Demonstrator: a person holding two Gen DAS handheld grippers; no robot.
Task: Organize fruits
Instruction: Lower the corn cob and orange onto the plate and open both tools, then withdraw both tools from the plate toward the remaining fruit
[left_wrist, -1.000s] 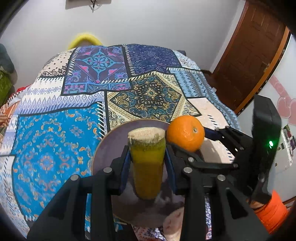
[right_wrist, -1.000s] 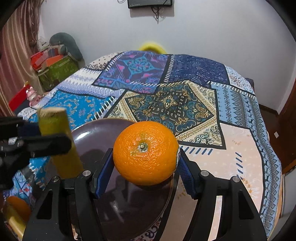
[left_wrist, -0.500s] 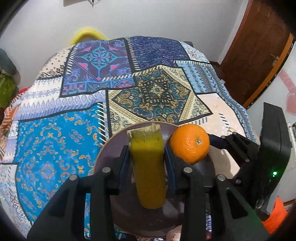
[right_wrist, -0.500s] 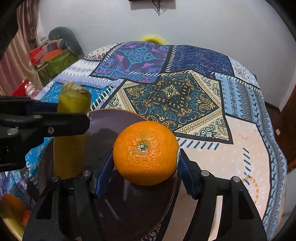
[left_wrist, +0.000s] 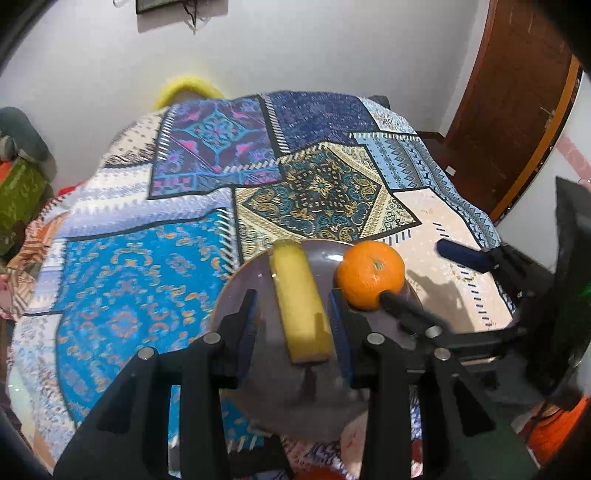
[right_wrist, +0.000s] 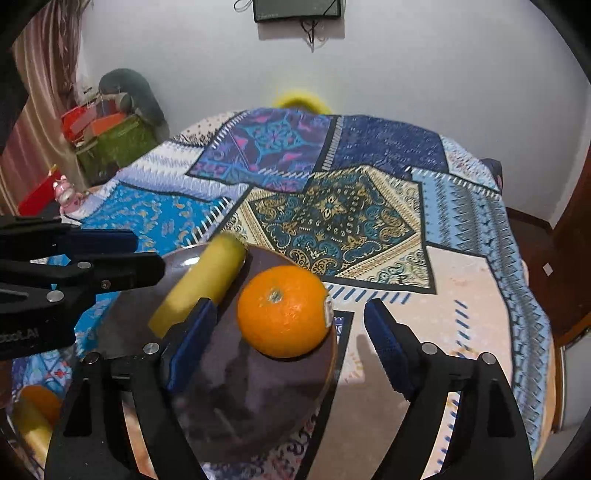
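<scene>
One orange (right_wrist: 282, 311), one yellow cylinder (right_wrist: 201, 282) – one plate (right_wrist: 258, 398), two tongs.

Bright orange fruit (right_wrist: 283, 312), yellow-green cane piece (left_wrist: 300, 301), seemingly brown-purple plate (right_wrist: 258, 398), blue patchwork-patterned cloth (left_wrist: 147, 280)

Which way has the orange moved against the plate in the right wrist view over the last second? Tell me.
Yes. The orange went from between the right tool's pads onto the plate's right rim; the tool is now open.
</scene>
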